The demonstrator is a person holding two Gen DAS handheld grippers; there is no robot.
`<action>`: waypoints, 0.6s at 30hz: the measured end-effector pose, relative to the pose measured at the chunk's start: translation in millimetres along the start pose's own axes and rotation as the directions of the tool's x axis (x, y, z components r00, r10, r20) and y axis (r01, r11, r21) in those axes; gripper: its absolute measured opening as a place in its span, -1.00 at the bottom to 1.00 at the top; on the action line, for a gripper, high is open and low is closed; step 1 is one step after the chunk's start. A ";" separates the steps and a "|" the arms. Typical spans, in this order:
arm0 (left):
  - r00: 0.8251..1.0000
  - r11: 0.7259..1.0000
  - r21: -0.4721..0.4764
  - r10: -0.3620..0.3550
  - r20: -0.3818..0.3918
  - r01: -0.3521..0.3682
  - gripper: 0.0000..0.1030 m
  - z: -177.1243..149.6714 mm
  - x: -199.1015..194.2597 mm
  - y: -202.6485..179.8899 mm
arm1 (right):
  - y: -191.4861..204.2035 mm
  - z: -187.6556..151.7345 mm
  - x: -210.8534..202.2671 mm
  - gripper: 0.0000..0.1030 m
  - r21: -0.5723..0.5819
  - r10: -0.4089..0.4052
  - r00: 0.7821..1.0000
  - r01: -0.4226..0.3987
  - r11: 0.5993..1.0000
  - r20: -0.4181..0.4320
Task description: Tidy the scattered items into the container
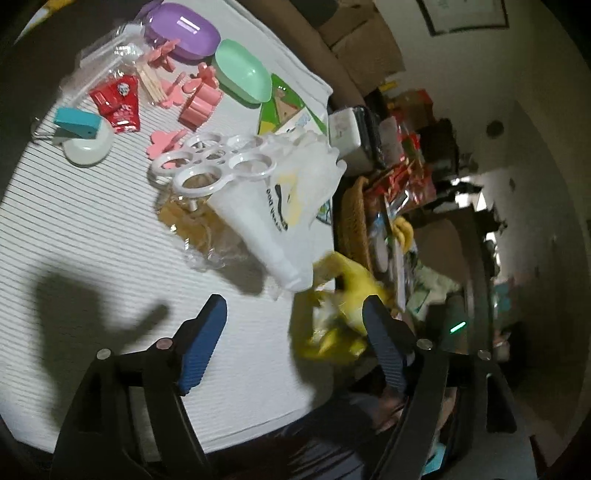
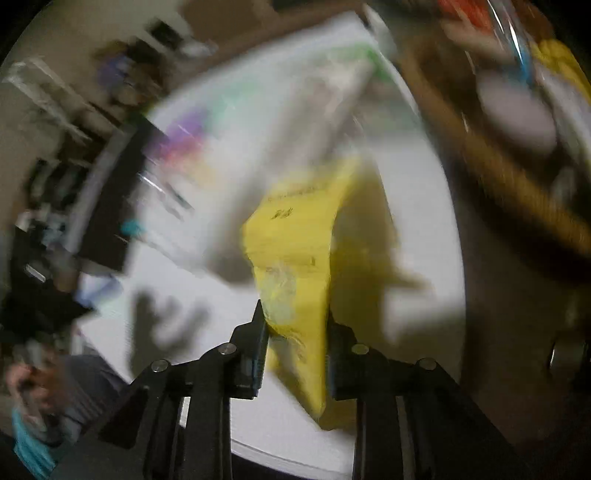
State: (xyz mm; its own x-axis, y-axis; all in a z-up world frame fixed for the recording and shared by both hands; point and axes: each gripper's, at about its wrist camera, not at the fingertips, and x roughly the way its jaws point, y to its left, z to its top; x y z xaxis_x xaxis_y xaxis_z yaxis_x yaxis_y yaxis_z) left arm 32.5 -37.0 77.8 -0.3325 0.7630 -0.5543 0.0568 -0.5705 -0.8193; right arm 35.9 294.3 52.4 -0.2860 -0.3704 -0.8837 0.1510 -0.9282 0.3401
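My right gripper (image 2: pixel 293 317) is shut on a yellow packet (image 2: pixel 295 251) and holds it above the white table (image 2: pixel 417 206); the view is blurred. The same yellow packet (image 1: pixel 340 317) shows blurred at the table's right edge in the left wrist view. My left gripper (image 1: pixel 295 306) is open and empty above the white ribbed table (image 1: pixel 74 229). Scattered there are a white plastic bag (image 1: pixel 280 206), a white ring holder (image 1: pixel 210 162), a pink gift box (image 1: pixel 201 99), a red packet (image 1: pixel 120 103) and a teal-and-white tape dispenser (image 1: pixel 85 136). A wicker basket (image 1: pixel 354 218) stands off the right edge.
A purple lid (image 1: pixel 181 33) and a green lid (image 1: pixel 242 72) lie at the table's far end, beside a clear plastic box (image 1: pixel 107 55). Pink flower pieces (image 1: pixel 162 146) and a crinkled clear wrapper (image 1: pixel 199 229) lie mid-table. Cluttered shelves (image 1: pixel 406 155) stand beyond the basket (image 2: pixel 517 192).
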 end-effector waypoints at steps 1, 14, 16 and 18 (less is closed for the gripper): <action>1.000 1.000 -0.011 0.000 -0.003 0.000 0.45 1.3 4.6 0.0 | 0.0 -3.6 2.2 -0.15 -0.008 -0.027 1.000 0.027 1.000 -0.005; 1.000 0.993 -0.119 0.001 -0.015 -0.003 0.50 19.7 83.0 -5.5 | 16.7 -6.2 -73.1 0.43 -0.060 -0.064 0.980 0.077 0.995 0.189; 1.000 0.992 -0.124 -0.008 0.010 0.009 0.37 23.4 88.8 -6.5 | 16.6 -10.5 -73.4 0.43 -0.055 -0.028 0.981 0.039 0.998 0.190; 1.000 0.994 -0.110 -0.012 0.005 0.012 -0.78 27.6 93.9 -11.2 | 13.7 -13.5 -72.2 0.43 -0.041 -0.003 0.982 0.011 0.999 0.191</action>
State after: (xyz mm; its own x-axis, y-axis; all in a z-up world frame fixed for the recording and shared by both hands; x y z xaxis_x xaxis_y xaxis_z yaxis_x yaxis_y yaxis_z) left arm -25.3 32.7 39.0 -0.3383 0.7679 -0.5440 0.1560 -0.5243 -0.8371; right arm 71.4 308.8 116.5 -0.4617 -0.3677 -0.8073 0.1865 -0.9299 0.3169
